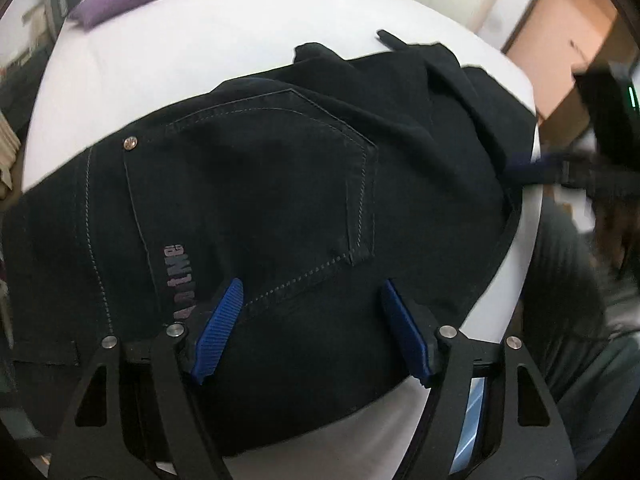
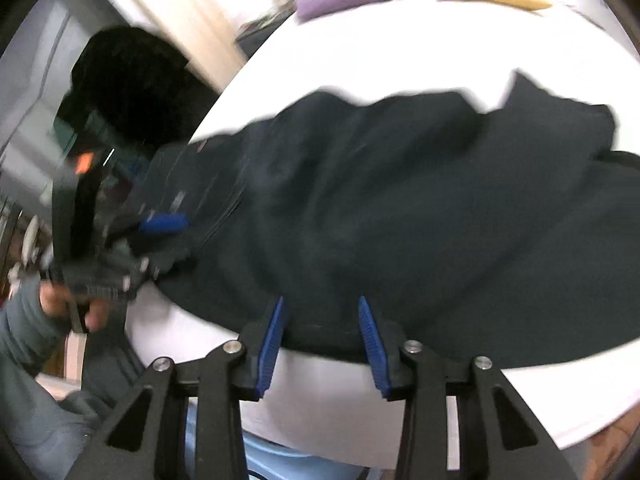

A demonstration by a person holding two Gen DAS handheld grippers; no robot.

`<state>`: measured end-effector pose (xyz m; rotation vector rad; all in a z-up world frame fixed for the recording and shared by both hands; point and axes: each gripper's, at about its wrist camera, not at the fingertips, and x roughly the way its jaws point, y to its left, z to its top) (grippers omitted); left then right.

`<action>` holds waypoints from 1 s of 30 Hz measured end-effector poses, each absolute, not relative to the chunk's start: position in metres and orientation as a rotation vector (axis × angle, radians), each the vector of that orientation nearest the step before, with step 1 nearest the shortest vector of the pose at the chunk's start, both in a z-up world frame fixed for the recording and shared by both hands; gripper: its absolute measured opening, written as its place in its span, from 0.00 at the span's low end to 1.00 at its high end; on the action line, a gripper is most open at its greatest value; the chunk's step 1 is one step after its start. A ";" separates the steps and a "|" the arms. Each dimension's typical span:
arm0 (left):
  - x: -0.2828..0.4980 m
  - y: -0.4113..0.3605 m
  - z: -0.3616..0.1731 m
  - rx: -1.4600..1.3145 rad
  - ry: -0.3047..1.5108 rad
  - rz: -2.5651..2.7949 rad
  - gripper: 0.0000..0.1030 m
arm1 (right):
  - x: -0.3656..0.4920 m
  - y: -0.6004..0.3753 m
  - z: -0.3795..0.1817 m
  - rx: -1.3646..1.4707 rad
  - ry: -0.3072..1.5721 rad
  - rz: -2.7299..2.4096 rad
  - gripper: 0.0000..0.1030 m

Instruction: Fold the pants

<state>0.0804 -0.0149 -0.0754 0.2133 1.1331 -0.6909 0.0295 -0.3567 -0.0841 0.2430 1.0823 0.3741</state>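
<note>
black pants (image 1: 280,184) | rumpled, back pocket up | on white bed (image 1: 200,52)

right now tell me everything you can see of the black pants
The pants are black denim, lying crumpled and partly folded on a white bed. A back pocket with pale stitching faces up, with a metal rivet at its corner and faded lettering beside it. The legs bunch in loose folds toward the far side. The left tool stands open over the seat area, and the right tool stands open at the near hem edge; neither clamps the cloth.
</note>
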 end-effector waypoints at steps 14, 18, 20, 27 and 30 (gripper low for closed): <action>0.159 -0.048 -0.077 -0.024 1.160 -0.619 0.68 | 0.213 -0.458 -0.071 0.299 1.114 -0.116 0.54; 0.154 -0.048 -0.086 -0.006 1.153 -0.614 0.68 | 0.243 -0.452 -0.097 0.267 1.181 -0.182 0.55; 0.156 -0.050 -0.086 -0.007 1.156 -0.615 0.68 | 0.254 -0.449 -0.108 0.258 1.208 -0.208 0.55; 0.145 -0.049 -0.091 0.018 1.142 -0.614 0.68 | 0.262 -0.439 -0.134 0.214 1.271 -0.263 0.55; 0.136 -0.055 -0.095 0.023 1.139 -0.612 0.68 | 0.252 -0.441 -0.132 0.238 1.259 -0.256 0.33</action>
